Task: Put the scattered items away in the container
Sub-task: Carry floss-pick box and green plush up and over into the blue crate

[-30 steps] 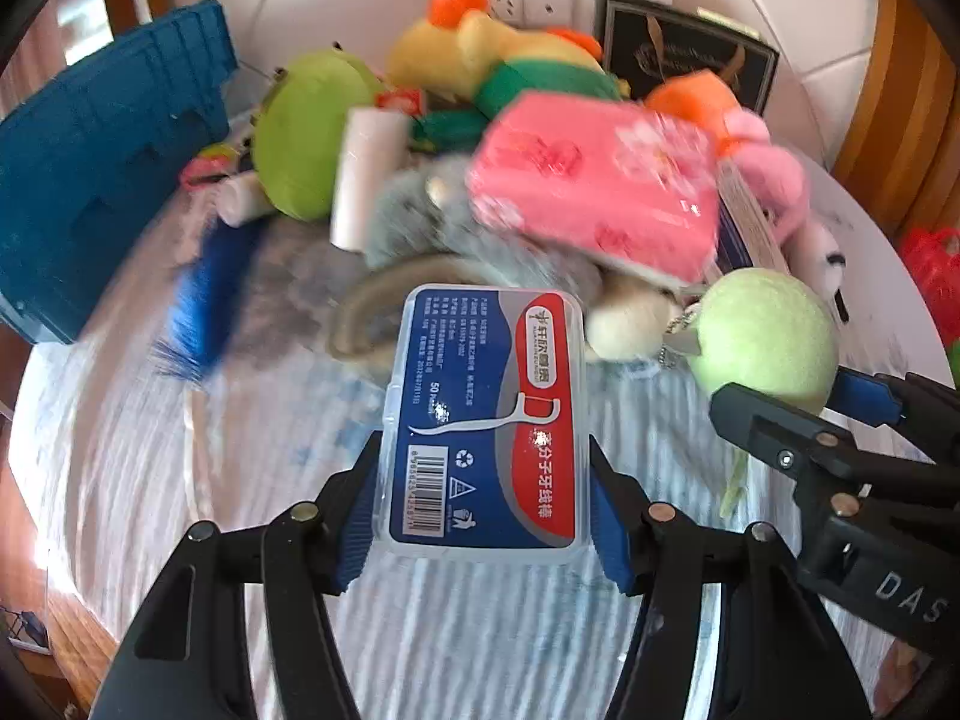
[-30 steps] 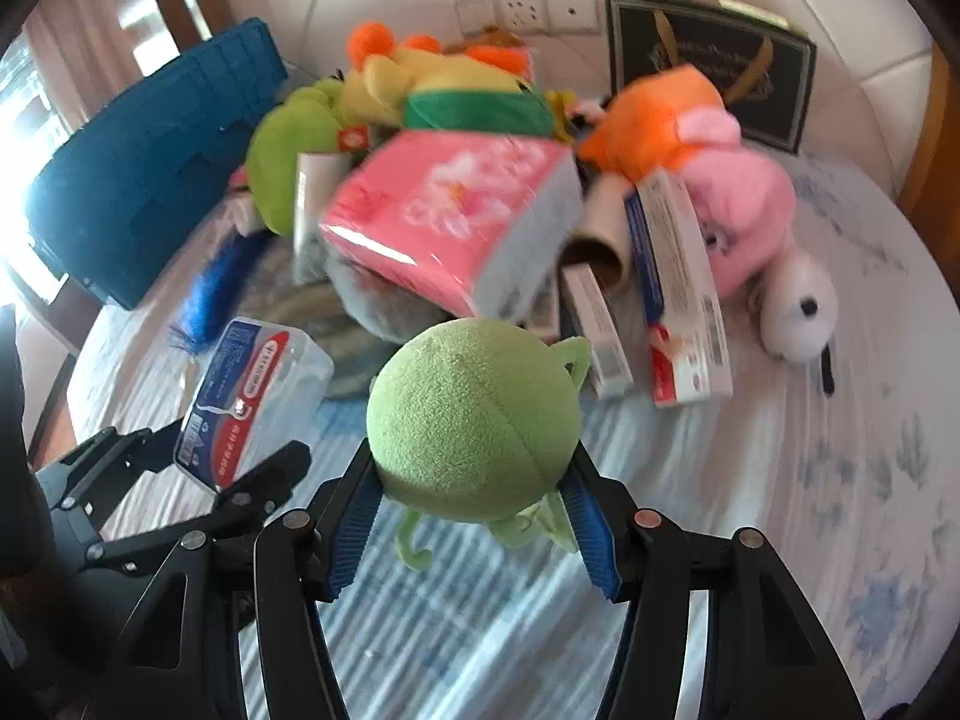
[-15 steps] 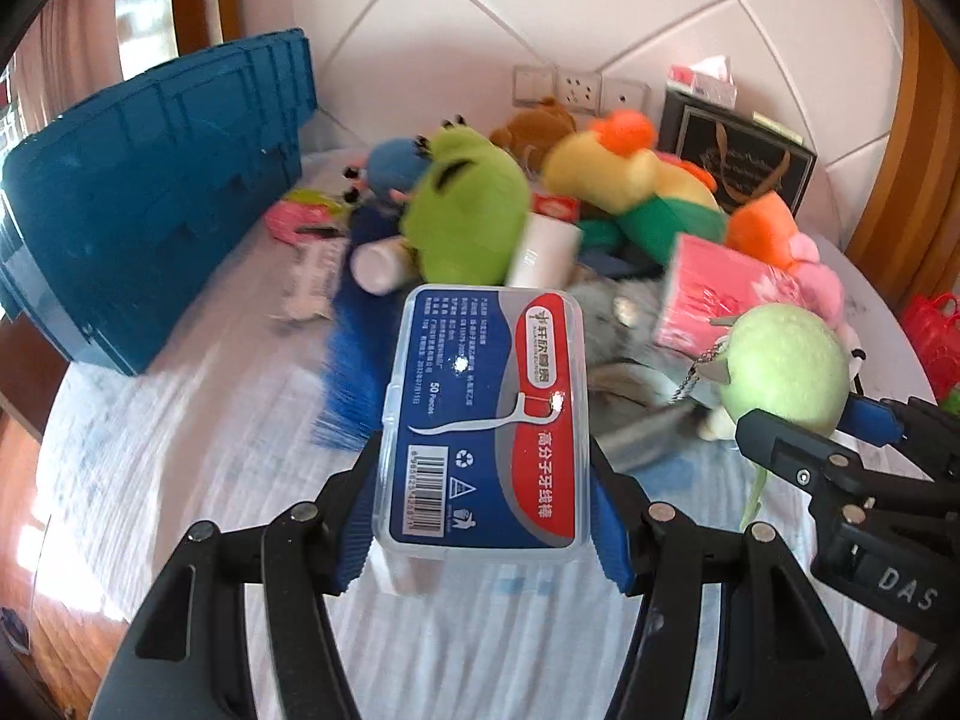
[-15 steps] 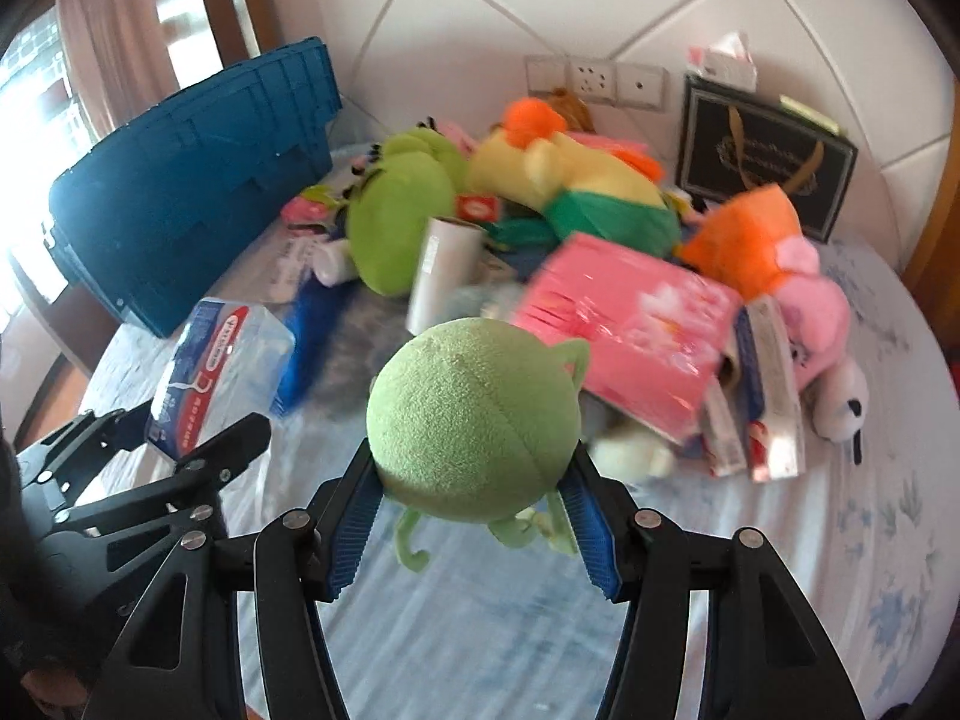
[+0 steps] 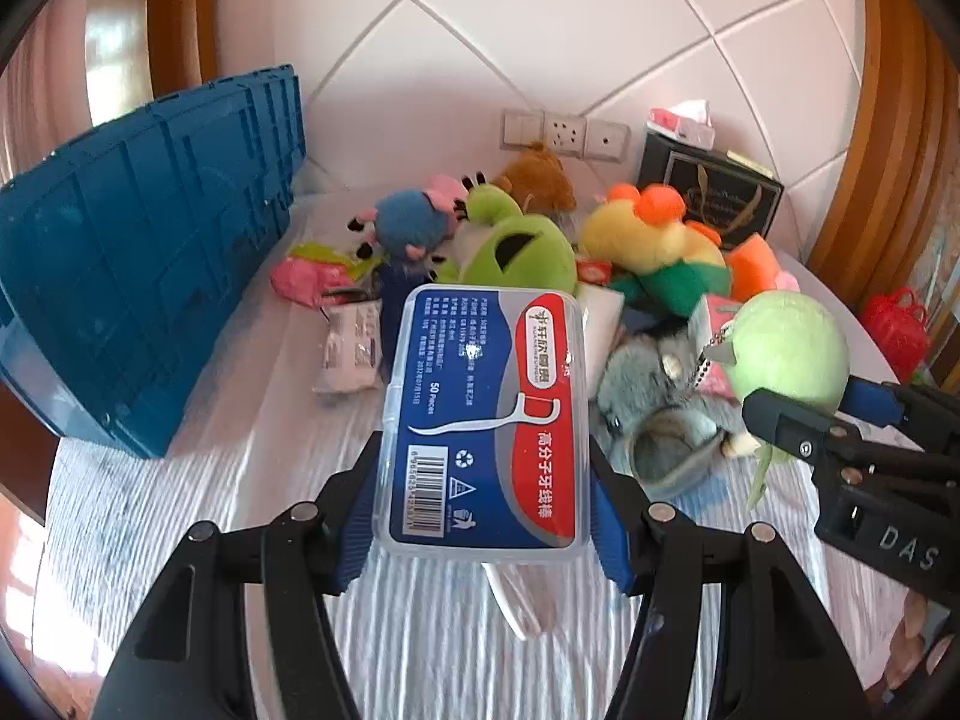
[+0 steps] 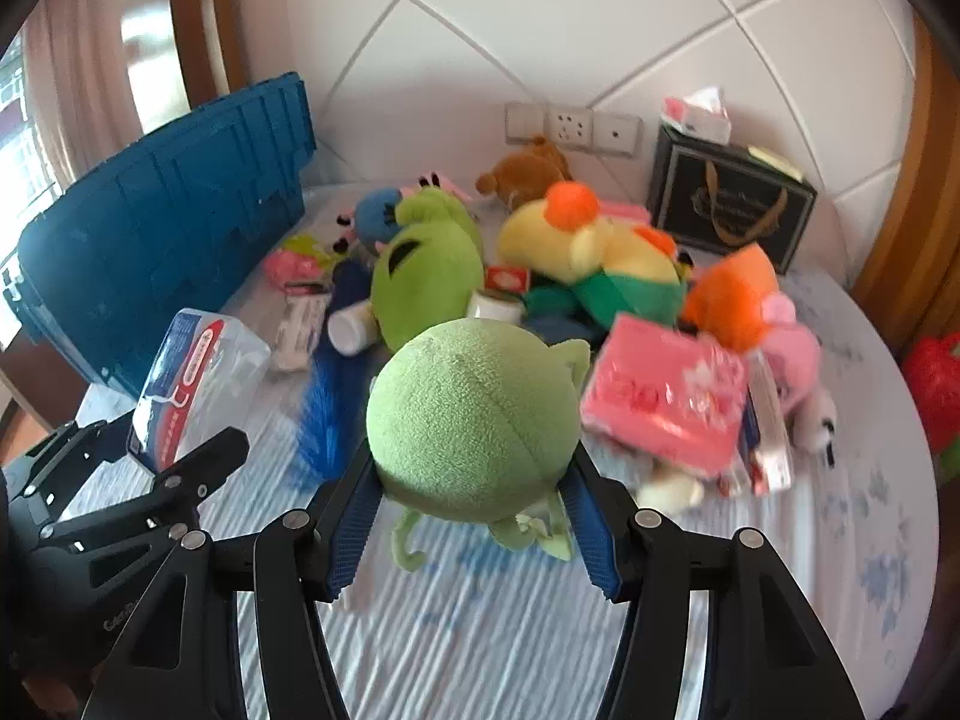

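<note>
step: carrying to blue crate (image 5: pixel 150 276) | left claw (image 5: pixel 486 516) clamped on floss box (image 5: pixel 486 414) | right claw (image 6: pixel 474 516) clamped on green plush ball (image 6: pixel 474 414) | next: clear crate rim, release inside

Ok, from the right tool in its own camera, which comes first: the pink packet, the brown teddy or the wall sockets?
1. Pink packet, just right of the right tool.
2. Brown teddy, far back on the table.
3. Wall sockets, on the wall behind it.

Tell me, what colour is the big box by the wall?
The crate is dark blue, clearest in the left wrist view.
</note>
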The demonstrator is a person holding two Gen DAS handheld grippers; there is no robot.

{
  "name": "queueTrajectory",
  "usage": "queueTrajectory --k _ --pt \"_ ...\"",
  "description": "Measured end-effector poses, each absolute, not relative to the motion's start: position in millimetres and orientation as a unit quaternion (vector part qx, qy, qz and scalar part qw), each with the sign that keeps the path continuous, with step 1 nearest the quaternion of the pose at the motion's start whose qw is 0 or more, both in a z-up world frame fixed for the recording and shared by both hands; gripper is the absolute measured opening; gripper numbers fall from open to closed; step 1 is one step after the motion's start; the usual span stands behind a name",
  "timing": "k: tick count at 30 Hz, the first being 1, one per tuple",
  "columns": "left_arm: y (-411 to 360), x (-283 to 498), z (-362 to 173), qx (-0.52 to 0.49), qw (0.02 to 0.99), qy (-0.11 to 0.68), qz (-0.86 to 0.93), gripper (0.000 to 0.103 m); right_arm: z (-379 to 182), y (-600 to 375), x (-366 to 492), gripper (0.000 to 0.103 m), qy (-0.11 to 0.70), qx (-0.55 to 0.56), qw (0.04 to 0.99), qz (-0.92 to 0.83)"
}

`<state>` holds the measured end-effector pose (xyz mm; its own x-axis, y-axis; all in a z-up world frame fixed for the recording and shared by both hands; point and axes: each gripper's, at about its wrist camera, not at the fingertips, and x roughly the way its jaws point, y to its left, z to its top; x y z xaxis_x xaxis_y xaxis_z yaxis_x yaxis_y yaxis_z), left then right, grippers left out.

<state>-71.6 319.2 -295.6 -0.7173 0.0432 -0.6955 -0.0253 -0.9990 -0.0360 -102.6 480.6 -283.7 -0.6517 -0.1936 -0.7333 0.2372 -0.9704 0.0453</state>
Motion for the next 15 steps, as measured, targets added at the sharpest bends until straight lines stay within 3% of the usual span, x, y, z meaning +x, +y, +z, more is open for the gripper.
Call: queueTrajectory --k 15 --pt "279.2 -101.0 -276.2 -0.354 -0.061 -0.026 0.933 0.059 -269.1 433.4 -147.0 0.058 0.04 0.378 0.192 -0.905"
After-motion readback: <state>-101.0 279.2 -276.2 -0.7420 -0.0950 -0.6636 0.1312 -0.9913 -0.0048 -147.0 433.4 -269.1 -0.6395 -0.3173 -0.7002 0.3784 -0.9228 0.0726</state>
